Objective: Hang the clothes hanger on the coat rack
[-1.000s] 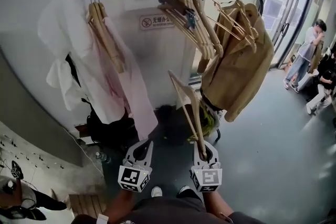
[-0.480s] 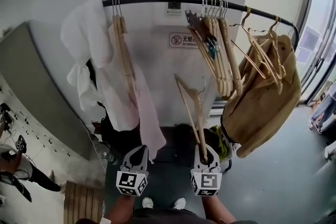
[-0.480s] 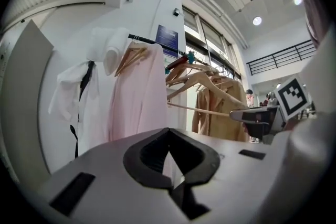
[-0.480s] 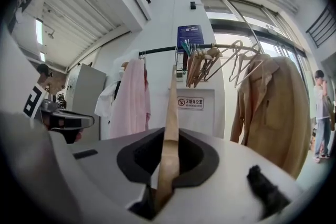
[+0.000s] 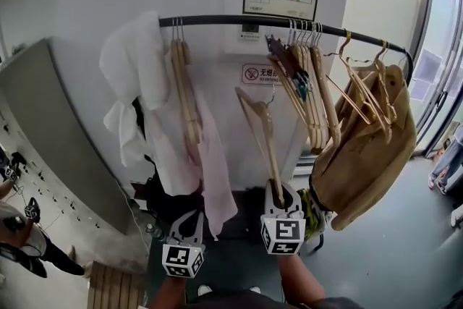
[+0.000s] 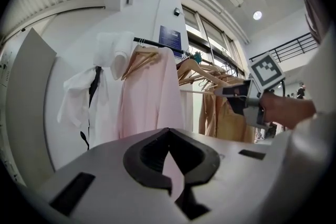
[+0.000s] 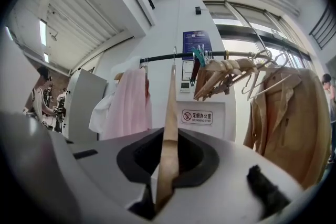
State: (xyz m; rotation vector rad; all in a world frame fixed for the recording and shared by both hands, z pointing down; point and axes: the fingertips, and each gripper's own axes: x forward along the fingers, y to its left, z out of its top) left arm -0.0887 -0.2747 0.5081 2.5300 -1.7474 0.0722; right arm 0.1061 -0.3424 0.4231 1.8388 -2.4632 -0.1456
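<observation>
My right gripper [image 5: 278, 192] is shut on the lower end of a bare wooden hanger [image 5: 264, 137]. The hanger stands up from the jaws, its metal hook [image 5: 273, 94] below the black rail [image 5: 217, 20] of the coat rack. In the right gripper view the hanger's arm [image 7: 170, 107] rises from the right gripper [image 7: 169, 136] toward the rail [image 7: 157, 59]. My left gripper [image 5: 192, 217] is lower and to the left, shut on nothing. In its own view the left gripper [image 6: 169, 131] faces the pink garment [image 6: 149, 97].
A white garment [image 5: 134, 76] and a pink one [image 5: 213, 177] hang at the rail's left. Several empty wooden hangers [image 5: 311, 98] and a tan coat [image 5: 369, 148] hang at its right, with a stretch of bare rail between. A grey panel [image 5: 58, 127] stands left.
Both grippers have come closer to the rack. The right one has risen with the hanger, bringing its hook nearer the rail. The left stays low.
</observation>
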